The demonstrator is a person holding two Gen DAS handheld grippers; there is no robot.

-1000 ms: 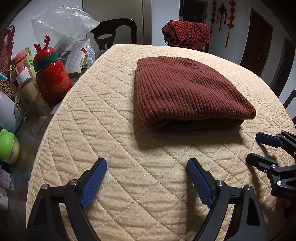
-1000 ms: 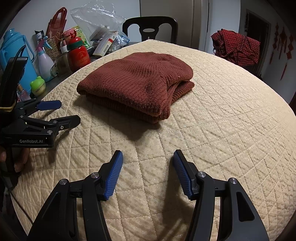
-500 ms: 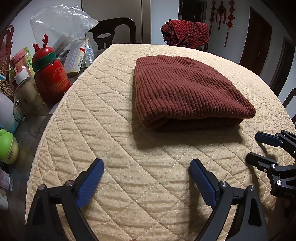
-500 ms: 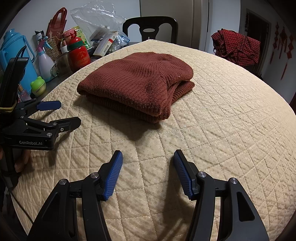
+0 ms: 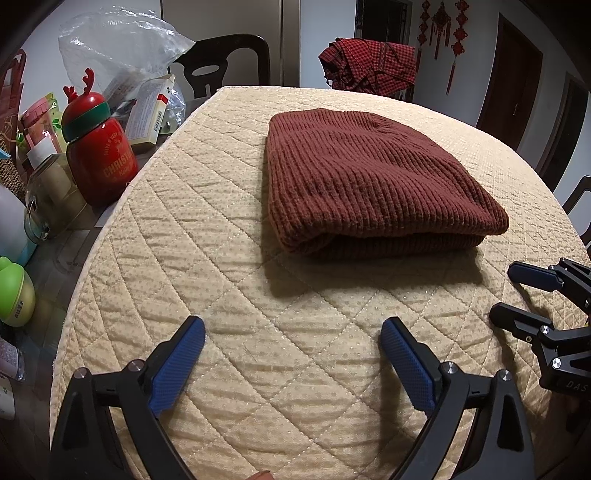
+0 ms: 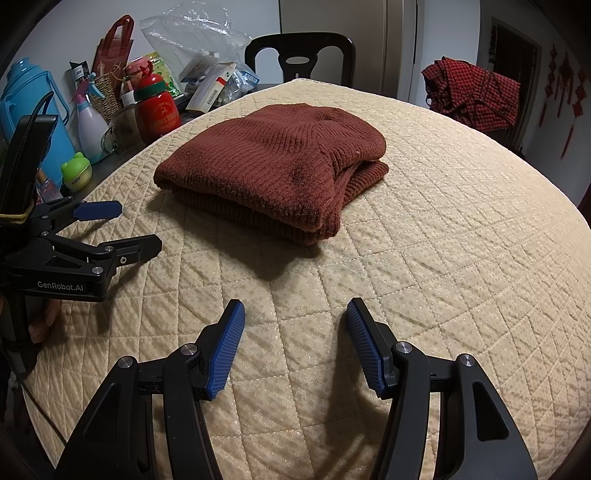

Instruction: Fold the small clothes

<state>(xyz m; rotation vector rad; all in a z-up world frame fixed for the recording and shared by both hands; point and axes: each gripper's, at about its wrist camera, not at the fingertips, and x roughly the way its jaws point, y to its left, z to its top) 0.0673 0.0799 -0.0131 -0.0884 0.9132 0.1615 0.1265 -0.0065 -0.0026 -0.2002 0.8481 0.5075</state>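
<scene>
Your two grippers hover over a quilted table with a folded rust-brown knit [image 5: 373, 181] lying straight ahead of them, well clear of both sets of fingertips. Your left gripper [image 5: 291, 360] has its blue pads spread wide and grips nothing; your right gripper [image 6: 295, 341] is likewise parted and empty, with the left tool visible off to its left side. The knit appears already doubled over, its layered open edges facing the right gripper and its rounded fold facing the left, so the fold looks close to done. The risk from here is disturbance: if you reach in and pinch only the top layer, the thick ribbed fabric would likely peel back and the stack would slump open; a pad dragged across the cream quilted cover [image 5: 229, 258] could also catch its stitched ridges and bunch the cloth under the garment. Beyond your left gripper's outer side the tabletop is crowded: a red antlered Christmas bottle [image 5: 98, 151], a glass jar [image 5: 51, 195], a green frog-shaped container [image 6: 76, 171], a blue jug [image 6: 27, 107], boxes and a clear plastic bag [image 5: 118, 48]. A wide sweep on that side could knock something over. Ahead, past the garment, stand a black chair [image 6: 300, 55] and a red checked shirt [image 6: 476, 92] draped on another seat, with red knot ornaments [image 5: 443, 22] on the wall near dark doors.
</scene>
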